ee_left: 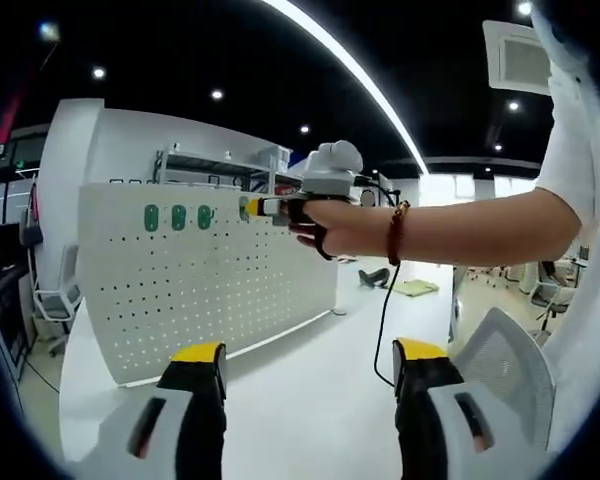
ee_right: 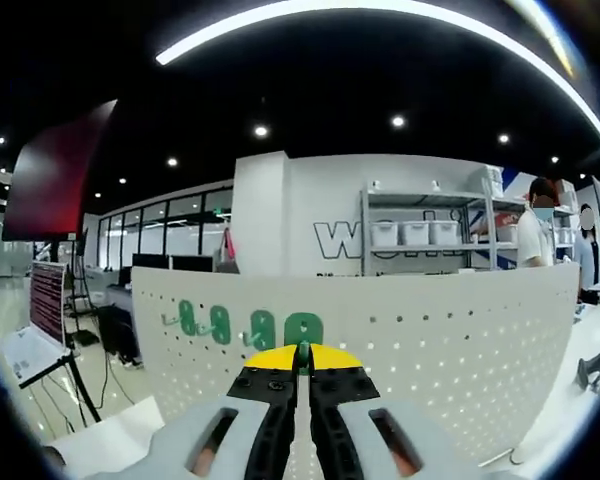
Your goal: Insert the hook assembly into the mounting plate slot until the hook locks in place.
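Against the white pegboard (ee_right: 460, 340), my right hand-held gripper (ee_right: 302, 375) pinched a green hook (ee_right: 302, 352), not yet locked; my left hand-held gripper (ee_left: 310, 365) stood spread.

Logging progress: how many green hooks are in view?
4: three in a row on the pegboard, a fourth hook beside them pinched in the right claw; more may be hidden.
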Available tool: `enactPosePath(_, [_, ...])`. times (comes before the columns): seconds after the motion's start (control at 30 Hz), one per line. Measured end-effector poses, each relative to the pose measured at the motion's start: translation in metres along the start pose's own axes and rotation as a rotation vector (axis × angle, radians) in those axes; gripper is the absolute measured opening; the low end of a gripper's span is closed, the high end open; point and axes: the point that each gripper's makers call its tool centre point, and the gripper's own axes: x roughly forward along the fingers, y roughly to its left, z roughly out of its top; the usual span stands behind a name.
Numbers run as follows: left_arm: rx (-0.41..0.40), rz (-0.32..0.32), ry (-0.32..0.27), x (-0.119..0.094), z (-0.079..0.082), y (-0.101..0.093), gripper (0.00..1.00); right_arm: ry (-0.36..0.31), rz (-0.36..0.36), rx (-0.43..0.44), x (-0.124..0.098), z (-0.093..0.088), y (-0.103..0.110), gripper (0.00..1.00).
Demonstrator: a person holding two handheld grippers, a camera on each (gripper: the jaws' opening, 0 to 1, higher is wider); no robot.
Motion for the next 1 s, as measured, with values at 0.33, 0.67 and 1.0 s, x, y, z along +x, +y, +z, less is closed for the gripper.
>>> enactPosePath(0.33, [-0.006, -0.010, 0.002, 0.003, -0.001, -0.001, 0.70, 0.008, -0.007, 0.009, 0.014, -0.001, -0.006, 0.01])
enactPosePath(0.67, [-0.018, -0.002, 0.001, 0.002, -0.002, 0.001, 0.70, 0.000, -0.015, 0.013, 0.028, 0.004, -0.008, 0.02])
enactPosePath(1.0, [-0.028, 0.021, 0.001, -0.003, -0.005, 0.012, 0.69, 0.018, -0.021, 0.035, 0.036, -0.008, -0.007, 0.02])
